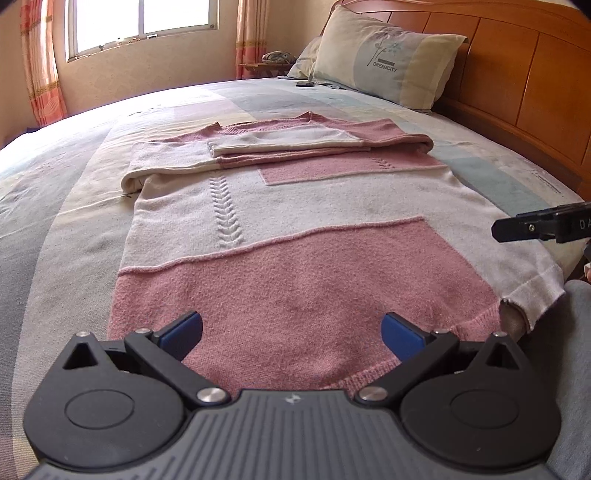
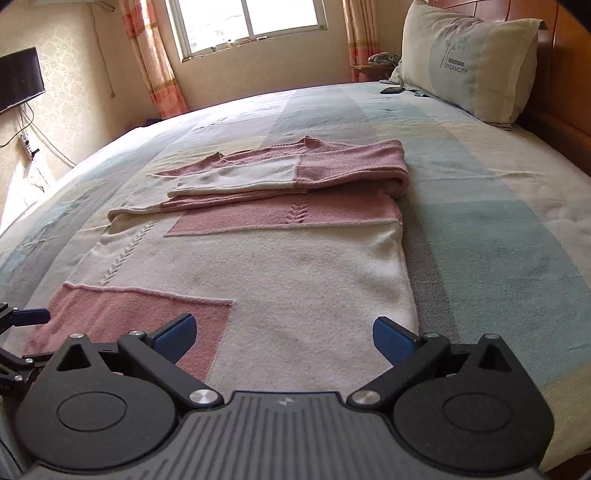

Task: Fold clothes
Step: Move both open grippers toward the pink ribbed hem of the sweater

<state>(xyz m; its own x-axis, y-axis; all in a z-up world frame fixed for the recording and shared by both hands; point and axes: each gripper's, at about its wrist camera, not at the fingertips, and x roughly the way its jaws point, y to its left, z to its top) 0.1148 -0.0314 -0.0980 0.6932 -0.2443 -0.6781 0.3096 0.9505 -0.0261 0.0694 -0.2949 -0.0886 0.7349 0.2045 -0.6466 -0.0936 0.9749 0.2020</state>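
Observation:
A pink and cream knit sweater (image 1: 295, 229) lies flat on the bed, hem toward me, both sleeves (image 1: 288, 142) folded across the chest. It also shows in the right wrist view (image 2: 266, 258). My left gripper (image 1: 291, 332) is open and empty, just above the pink hem at the sweater's left part. My right gripper (image 2: 282, 336) is open and empty over the cream hem at the right part. The right gripper's tip (image 1: 532, 225) shows at the right edge of the left wrist view. The left gripper's fingers (image 2: 29, 317) show at the left edge of the right wrist view.
The bed has a pastel patchwork sheet (image 2: 480, 206). A pillow (image 1: 391, 59) leans on the wooden headboard (image 1: 524, 85) at the far right, a dark phone (image 2: 392, 89) beside it. A window (image 2: 243, 22) and curtains are behind. A TV (image 2: 18, 77) hangs left.

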